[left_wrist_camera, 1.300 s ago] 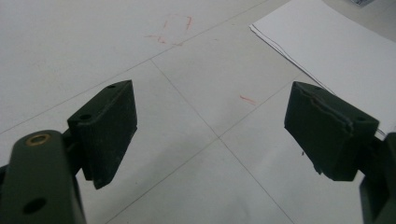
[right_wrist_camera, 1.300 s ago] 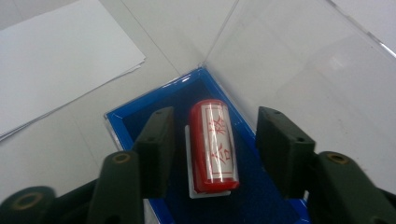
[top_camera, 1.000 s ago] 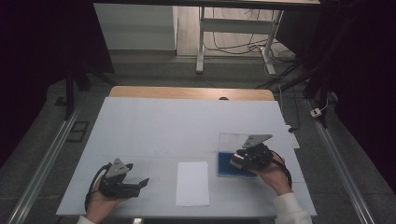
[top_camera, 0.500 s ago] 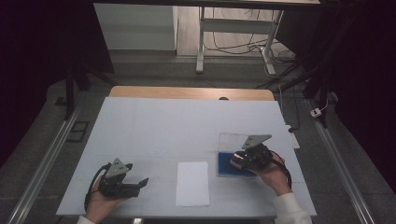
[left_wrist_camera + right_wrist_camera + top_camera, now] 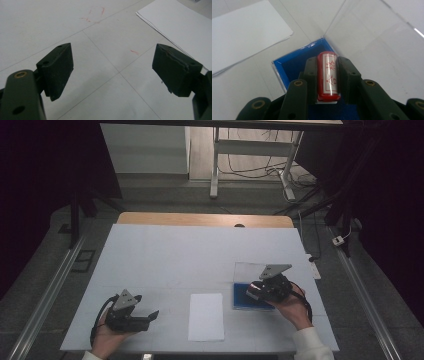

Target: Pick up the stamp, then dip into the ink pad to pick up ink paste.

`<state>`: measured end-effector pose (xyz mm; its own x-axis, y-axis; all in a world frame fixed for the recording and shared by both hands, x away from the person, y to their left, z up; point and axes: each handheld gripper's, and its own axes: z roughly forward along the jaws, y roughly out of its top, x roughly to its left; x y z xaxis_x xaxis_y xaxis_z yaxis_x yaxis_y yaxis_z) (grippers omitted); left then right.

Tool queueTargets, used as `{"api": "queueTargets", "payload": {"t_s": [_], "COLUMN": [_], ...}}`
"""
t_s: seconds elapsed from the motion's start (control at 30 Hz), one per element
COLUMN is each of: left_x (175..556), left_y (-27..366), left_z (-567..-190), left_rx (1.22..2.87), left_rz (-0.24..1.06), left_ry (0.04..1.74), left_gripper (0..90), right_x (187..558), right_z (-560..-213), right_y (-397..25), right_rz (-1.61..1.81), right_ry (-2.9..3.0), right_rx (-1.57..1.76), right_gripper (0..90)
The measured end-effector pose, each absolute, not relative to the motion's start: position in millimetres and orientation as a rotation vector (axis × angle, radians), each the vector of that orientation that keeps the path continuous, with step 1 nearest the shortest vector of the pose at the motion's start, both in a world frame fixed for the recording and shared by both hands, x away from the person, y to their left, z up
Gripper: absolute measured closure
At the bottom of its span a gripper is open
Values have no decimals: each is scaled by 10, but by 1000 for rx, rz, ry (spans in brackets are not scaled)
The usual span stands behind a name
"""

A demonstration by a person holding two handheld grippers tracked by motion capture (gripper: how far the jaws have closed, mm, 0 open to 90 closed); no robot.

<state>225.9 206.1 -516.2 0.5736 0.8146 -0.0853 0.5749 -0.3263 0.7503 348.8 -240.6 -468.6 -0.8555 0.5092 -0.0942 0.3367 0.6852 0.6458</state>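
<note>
Right tongs (image 5: 327, 75) clamped on a red cylindrical stamp (image 5: 328, 75) with red characters on its white label, held over the blue tray (image 5: 294, 66) of an open clear-lidded box (image 5: 247, 285) at the right of the white surface (image 5: 200, 255). Left tongs (image 5: 112, 67) spread wide, holding nothing, low over the surface near front left. White paper sheet (image 5: 206, 316) lies between the two hands.

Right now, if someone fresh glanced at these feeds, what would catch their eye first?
Most striking is the red stamp with red characters, clamped between the right gripper's jaws above the blue box, whose clear lid stands open, at the table's right. Next, the white paper sheet lies near the front edge at the centre, with the left gripper open over bare table beside it.
</note>
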Motion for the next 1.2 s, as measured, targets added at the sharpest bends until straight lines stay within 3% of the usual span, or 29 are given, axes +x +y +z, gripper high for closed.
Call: {"api": "queueTargets", "payload": {"t_s": [0.67, 1.2], "left_x": [2259, 2259], "left_y": [2064, 2078], "left_z": [-5169, -5177], "left_rx": [2040, 2039], "left_rz": [398, 392], "left_ry": [1108, 1111], "left_gripper": [179, 179], "right_x": [3334, 3332], "right_z": [-4336, -4337], "right_y": [-2407, -2345], "right_rz": [1059, 1015], "right_ry": [2535, 2578], "right_rx": [641, 629], "right_gripper": [700, 700]}}
